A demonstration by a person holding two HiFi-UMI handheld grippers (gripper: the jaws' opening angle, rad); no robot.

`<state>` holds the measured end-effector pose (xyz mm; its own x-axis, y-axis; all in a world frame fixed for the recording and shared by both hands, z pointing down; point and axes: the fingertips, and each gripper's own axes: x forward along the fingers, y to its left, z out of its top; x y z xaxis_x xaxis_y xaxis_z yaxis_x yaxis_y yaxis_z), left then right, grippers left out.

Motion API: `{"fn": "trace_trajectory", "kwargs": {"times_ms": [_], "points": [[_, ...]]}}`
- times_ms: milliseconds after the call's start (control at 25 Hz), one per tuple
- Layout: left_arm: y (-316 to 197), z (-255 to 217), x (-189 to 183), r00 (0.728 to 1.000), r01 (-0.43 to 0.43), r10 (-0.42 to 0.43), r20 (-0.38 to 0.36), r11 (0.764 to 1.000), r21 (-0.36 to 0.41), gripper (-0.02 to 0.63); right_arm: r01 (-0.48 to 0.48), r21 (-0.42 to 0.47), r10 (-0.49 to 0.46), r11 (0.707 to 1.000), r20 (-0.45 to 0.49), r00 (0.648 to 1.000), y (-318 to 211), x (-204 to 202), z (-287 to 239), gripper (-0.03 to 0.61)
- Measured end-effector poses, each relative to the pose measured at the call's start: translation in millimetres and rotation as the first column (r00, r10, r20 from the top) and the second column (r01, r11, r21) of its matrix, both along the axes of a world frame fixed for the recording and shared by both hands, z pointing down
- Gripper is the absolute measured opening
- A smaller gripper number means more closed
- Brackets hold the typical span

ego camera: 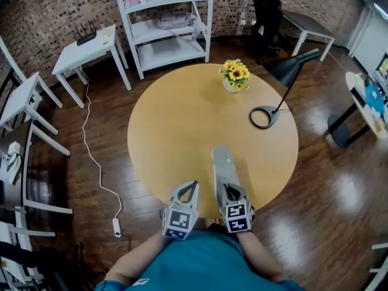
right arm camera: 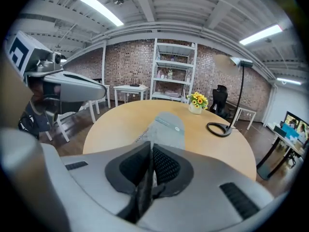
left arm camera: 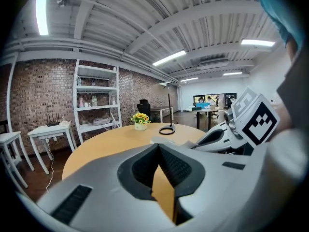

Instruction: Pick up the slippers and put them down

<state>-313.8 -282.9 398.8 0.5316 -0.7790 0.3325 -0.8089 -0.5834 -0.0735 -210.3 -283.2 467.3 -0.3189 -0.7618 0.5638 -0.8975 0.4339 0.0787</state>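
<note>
A grey slipper (ego camera: pixel 222 165) juts out from my right gripper (ego camera: pixel 228 188) over the near part of the round wooden table (ego camera: pixel 176 120). The jaws are shut on its near end. In the right gripper view the slipper (right arm camera: pixel 165 127) runs forward from the closed pads of that gripper (right arm camera: pixel 148 151), a small round mark near its far end. My left gripper (ego camera: pixel 194 184) hovers just left of it at the table's near edge. Its tips meet and hold nothing (left arm camera: pixel 158 146). The left gripper view shows the right gripper (left arm camera: pixel 217 135) and the slipper's far end (left arm camera: pixel 163 140). I see only one slipper.
A pot of yellow flowers (ego camera: pixel 234 76) stands at the table's far side, and a black desk lamp (ego camera: pixel 267 115) has its ring base on the right. White shelves (ego camera: pixel 165 26), white side tables (ego camera: pixel 85 50) and a cable with a power strip (ego camera: pixel 116 226) are on the floor around.
</note>
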Motion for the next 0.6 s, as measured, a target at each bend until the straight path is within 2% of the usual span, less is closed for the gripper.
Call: {"fn": "trace_trajectory", "kwargs": {"times_ms": [360,600], "points": [[79.3,1.4,-24.3,0.993,-0.102,0.102,-0.059,0.995,0.007,0.005,-0.074,0.045,0.075,0.996,-0.040,0.996,86.4,-40.8,-27.6,0.018],[119.2,4.0,-4.6,0.976,-0.208,0.207,-0.063,0.978,0.004,0.005,-0.148,0.041,0.150,0.988,-0.054,0.987,135.6,-31.5,-29.2,0.018]]}}
